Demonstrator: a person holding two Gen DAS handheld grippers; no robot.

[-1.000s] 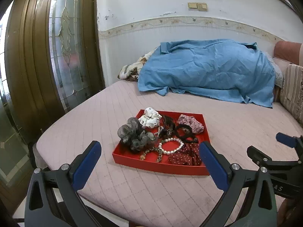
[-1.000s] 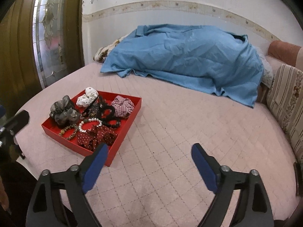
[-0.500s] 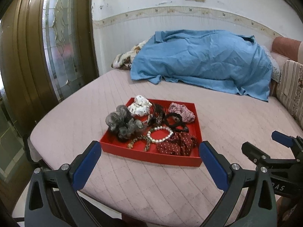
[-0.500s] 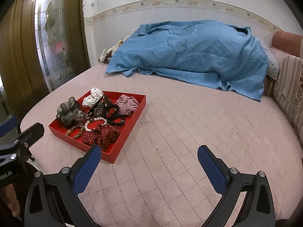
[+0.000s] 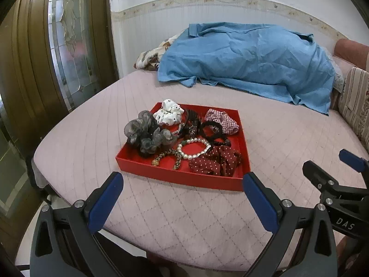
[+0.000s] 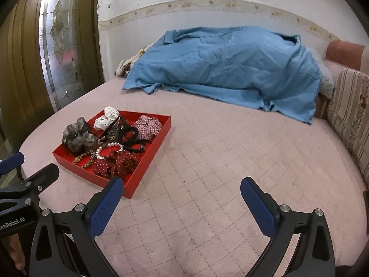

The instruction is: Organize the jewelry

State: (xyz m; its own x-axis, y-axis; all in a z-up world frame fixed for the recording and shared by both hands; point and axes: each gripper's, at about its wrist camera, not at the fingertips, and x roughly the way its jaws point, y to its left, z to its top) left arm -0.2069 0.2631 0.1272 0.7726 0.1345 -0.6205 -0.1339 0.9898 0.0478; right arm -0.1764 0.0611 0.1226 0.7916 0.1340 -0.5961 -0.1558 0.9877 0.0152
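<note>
A shallow red tray [image 5: 177,176] [image 6: 147,166] lies on the pink quilted bed and holds a jumble of pieces. Among them are a grey scrunchie [image 5: 144,133] [image 6: 78,137], a white spotted scrunchie [image 5: 169,115], a checked scrunchie [image 5: 222,121], a black scrunchie [image 5: 211,130], a pearl bracelet [image 5: 196,149] [image 6: 108,147], a beaded gold bracelet [image 5: 165,157] and a dark red dotted scrunchie [image 5: 215,162] [image 6: 117,164]. My left gripper [image 5: 182,192] hovers open just short of the tray's near wall. My right gripper [image 6: 180,196] is open over bare bedding to the tray's right. Neither holds anything.
A crumpled blue sheet [image 5: 249,57] covers a heap at the back of the bed by the wall. A striped cushion [image 6: 348,117] lines the right side. A wooden door with patterned glass [image 5: 66,46] stands on the left, past the bed's rounded edge.
Both grippers have moved forward toward the bed, and the tray now looks nearer and larger. Both stay open. Nothing in the tray has moved.
</note>
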